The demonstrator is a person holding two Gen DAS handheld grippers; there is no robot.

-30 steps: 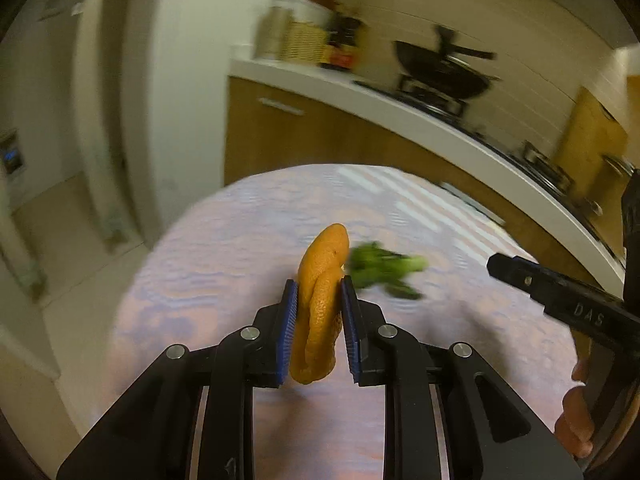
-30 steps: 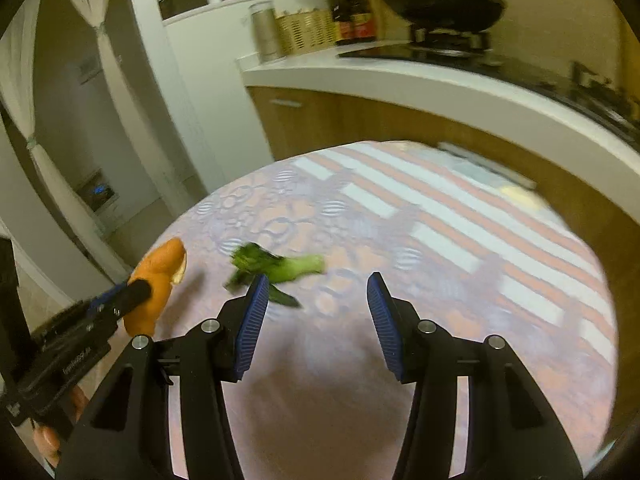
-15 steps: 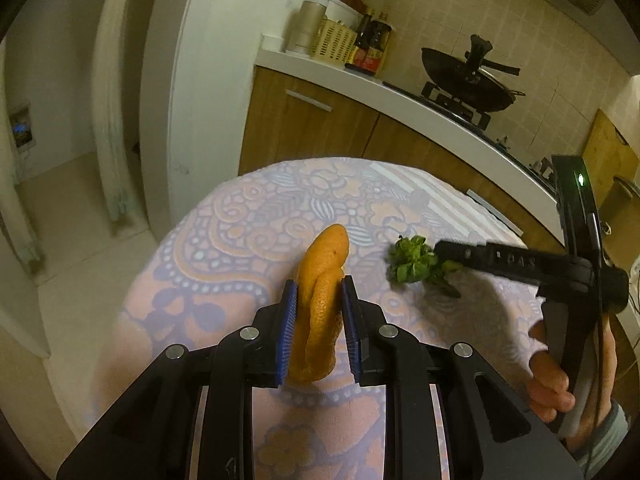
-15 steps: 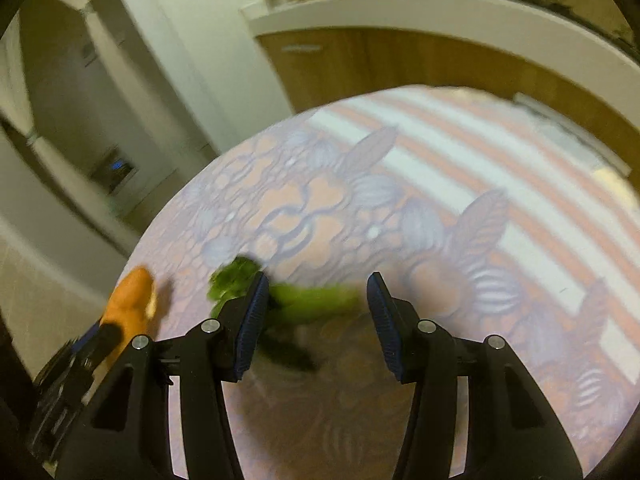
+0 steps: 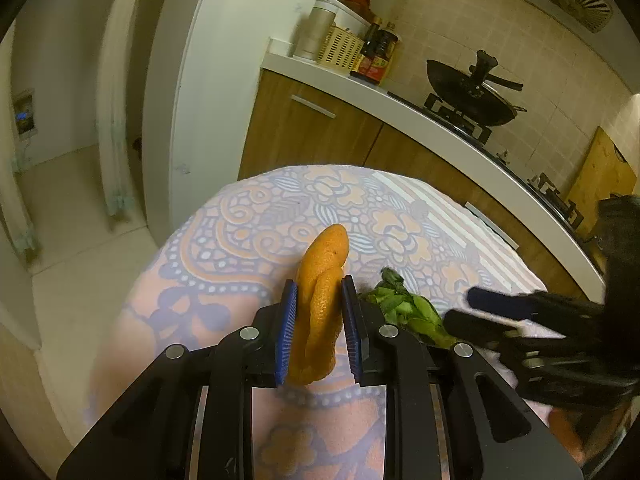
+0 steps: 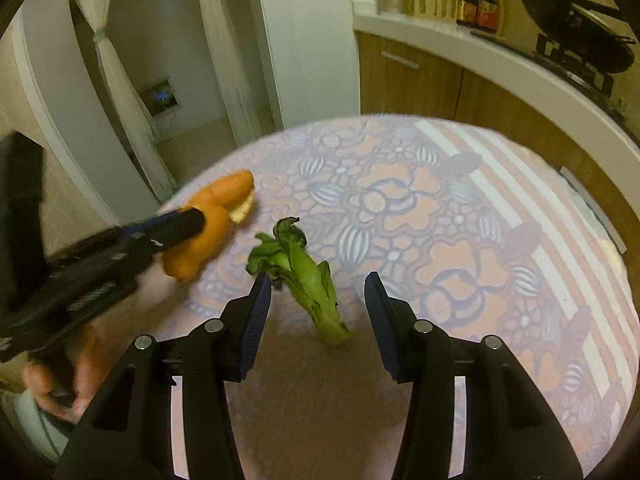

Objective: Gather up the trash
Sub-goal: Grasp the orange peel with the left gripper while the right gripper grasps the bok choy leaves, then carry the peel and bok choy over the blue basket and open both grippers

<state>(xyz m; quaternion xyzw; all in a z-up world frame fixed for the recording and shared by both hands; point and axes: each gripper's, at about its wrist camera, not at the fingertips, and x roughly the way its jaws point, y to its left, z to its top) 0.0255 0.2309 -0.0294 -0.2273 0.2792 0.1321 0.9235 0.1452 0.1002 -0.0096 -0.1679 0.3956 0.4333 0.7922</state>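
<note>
An orange peel [image 5: 324, 264] stands upright between the blue pads of my left gripper [image 5: 318, 285], which is shut on it just above the patterned tablecloth [image 5: 248, 248]. In the right wrist view the same orange peel [image 6: 218, 216] sits at the left in the left gripper [image 6: 192, 220]. A green vegetable scrap [image 6: 308, 280] lies on the cloth with its stem toward me. My right gripper [image 6: 317, 278] is open, one finger on each side of the scrap, pads not pressing it. The left wrist view shows the vegetable scrap [image 5: 408, 308] just ahead of the right gripper [image 5: 464, 311].
A round table carries the floral tablecloth [image 6: 460, 220]; its edge drops to the tiled floor [image 5: 80, 220] on the left. Behind runs a white counter [image 5: 440, 124] over wooden cabinets, with a wok [image 5: 472, 96], a basket [image 5: 340, 48] and bottles. A curtain [image 6: 120, 80] hangs by a doorway.
My right gripper has swung in over the vegetable scrap and rolled, so its fingers now stand on either side of it. The left gripper still holds the peel, barely shifted.
</note>
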